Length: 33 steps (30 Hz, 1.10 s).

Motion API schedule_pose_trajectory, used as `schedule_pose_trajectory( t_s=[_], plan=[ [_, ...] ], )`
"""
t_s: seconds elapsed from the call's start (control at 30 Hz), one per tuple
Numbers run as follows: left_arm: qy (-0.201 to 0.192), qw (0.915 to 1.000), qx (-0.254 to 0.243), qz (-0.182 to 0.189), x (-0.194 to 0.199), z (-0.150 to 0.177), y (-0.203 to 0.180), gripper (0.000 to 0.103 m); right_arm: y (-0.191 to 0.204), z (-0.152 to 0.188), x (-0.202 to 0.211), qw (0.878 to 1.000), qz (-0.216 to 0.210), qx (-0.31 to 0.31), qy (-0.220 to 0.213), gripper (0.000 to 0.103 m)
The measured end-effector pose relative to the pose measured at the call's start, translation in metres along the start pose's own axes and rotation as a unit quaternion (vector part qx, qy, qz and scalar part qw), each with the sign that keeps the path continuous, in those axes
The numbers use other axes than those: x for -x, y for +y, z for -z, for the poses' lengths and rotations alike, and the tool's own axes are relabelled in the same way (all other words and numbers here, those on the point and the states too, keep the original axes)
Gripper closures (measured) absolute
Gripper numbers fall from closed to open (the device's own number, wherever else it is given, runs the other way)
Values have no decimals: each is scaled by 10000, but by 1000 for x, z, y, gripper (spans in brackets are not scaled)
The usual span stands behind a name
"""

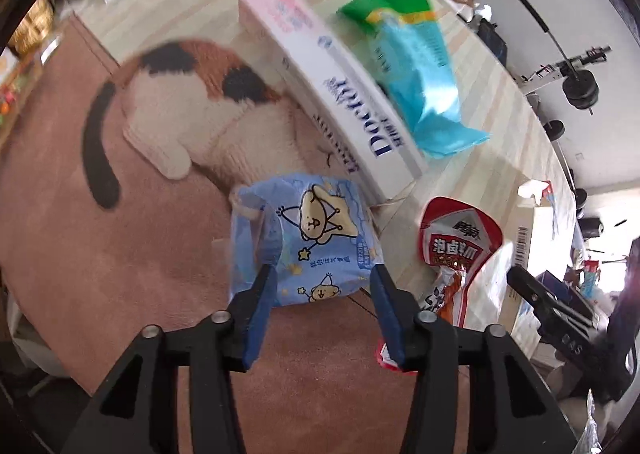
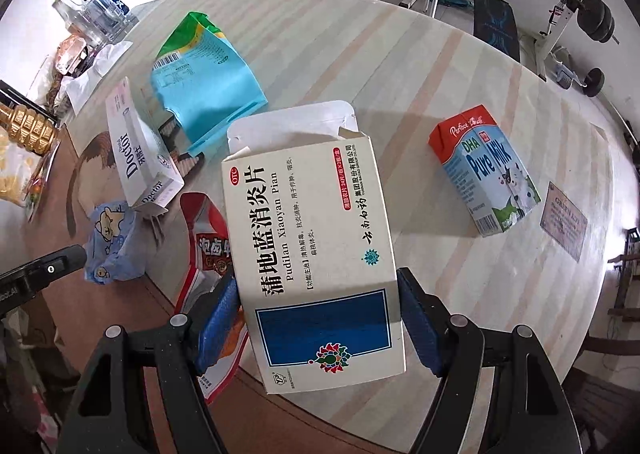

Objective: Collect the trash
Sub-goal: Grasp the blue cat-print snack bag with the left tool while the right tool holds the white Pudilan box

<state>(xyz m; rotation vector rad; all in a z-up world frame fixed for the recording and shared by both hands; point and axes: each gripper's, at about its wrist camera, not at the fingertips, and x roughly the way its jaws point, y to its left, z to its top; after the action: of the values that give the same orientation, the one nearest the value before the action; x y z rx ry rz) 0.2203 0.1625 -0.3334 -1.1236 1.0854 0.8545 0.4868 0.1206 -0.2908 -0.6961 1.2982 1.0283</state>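
Observation:
My left gripper (image 1: pixel 322 278) is open, its blue pads on either side of the near end of a crumpled light-blue cartoon wrapper (image 1: pixel 308 238) lying on a brown cat-pattern mat (image 1: pixel 140 234). The wrapper also shows in the right wrist view (image 2: pixel 112 242). My right gripper (image 2: pixel 316 298) is shut on a white and blue medicine box (image 2: pixel 312 254) with an open flap, held above the striped table (image 2: pixel 400 66). A red snack pouch (image 1: pixel 456 242) lies right of the wrapper, partly hidden under the box in the right wrist view (image 2: pixel 208 238).
A white "Doctor" box (image 1: pixel 340 102) (image 2: pixel 140 158) and a teal-green bag (image 1: pixel 416 66) (image 2: pixel 200 82) lie beyond the wrapper. A milk carton (image 2: pixel 484 170) lies on the table's right side. Bottles (image 2: pixel 96 10) crowd the far left edge. Gym equipment (image 2: pixel 584 14) stands behind.

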Motion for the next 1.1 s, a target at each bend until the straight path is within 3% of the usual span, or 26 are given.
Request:
schedule_pose_trajectory(
  t_s=[0.17,0.27,0.4,0.53,0.9,0.97,1.03,1.1],
  plan=[
    [324,9989,342,28,-34,-12,11,54,-13,-9,-7,9998,102,-175,9,26],
    [61,9987,511,2,-28,-11,12,55,-19,-11,-9,9995,163,-256,3,26],
    [-281,9994,-20,-204,-16,-3,-6,85,-25,-10,-11,9991,241,-336,-19,26],
    [-437,9986,-234,-184,-3,2,-15,97,-31,-6,-9,9987,263,-425,-39,26],
    [-814,9951,-544,99,38,21,-17,98,-23,9,6,9981,37,-588,-188,26],
    [-876,9943,-517,317,42,21,-18,97,-20,12,12,9980,-33,-592,-230,26],
    [-807,9919,-845,488,41,18,-17,93,-17,15,18,9977,-125,-624,-252,26],
    [-547,9863,-1527,284,27,12,-25,77,-14,17,21,9976,-165,-623,-268,26]
  ],
)
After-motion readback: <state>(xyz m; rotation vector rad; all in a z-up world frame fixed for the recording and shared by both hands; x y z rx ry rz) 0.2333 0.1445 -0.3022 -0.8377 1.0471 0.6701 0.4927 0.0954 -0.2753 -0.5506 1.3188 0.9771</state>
